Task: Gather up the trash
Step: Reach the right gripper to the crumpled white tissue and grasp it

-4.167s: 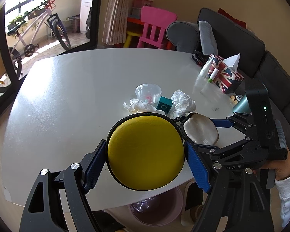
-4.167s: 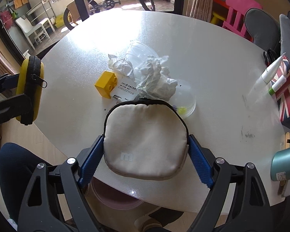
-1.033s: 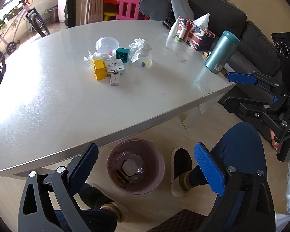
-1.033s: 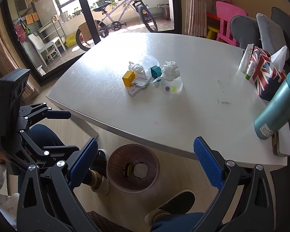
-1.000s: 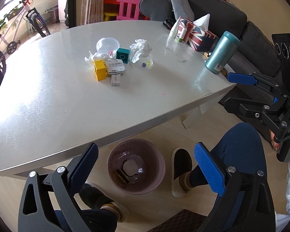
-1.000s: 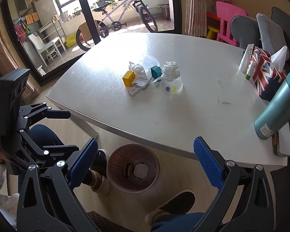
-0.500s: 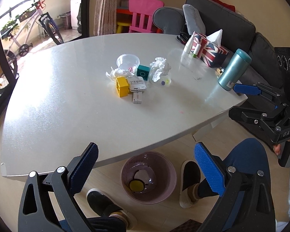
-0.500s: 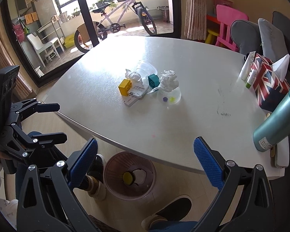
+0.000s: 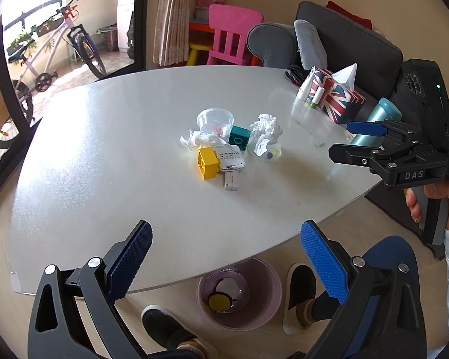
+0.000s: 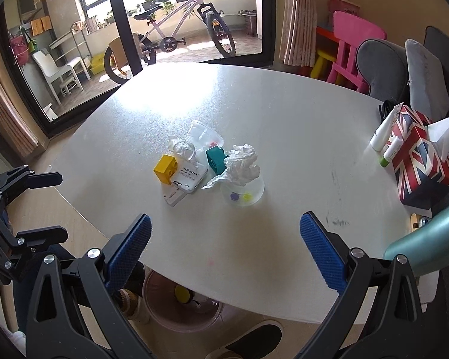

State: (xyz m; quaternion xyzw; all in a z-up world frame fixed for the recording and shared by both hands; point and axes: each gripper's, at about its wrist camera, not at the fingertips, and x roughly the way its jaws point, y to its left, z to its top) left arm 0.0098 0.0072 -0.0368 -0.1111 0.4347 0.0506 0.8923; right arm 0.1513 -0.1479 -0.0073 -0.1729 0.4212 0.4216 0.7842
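A small heap of trash lies mid-table: a crumpled tissue [image 9: 265, 133] [image 10: 243, 164] on a clear lid, a second tissue [image 9: 194, 140], a clear cup [image 9: 215, 120] [image 10: 205, 136], a yellow block [image 9: 207, 162] [image 10: 165, 169], a teal block [image 9: 239, 138] [image 10: 215, 159] and a white card [image 9: 231, 159] [image 10: 188, 177]. A pink bin [image 9: 239, 293] [image 10: 182, 302] stands on the floor under the table's near edge, with a yellow pouch and a pale pouch inside. My left gripper [image 9: 226, 257] is open and empty above the near edge. My right gripper [image 10: 224, 246] is open and empty too.
The white table [image 9: 104, 137] carries a flag-print tissue box [image 9: 338, 98] [image 10: 419, 161], small tubes [image 10: 383, 133] and a teal flask [image 9: 374, 127] [image 10: 428, 248] at its right. A person's shoes [image 9: 299, 296] flank the bin. A pink chair, a sofa and a bicycle stand behind.
Both pouches went from my grippers into the bin, and both grippers opened. Since half a second ago both have risen and moved in over the table toward the heap.
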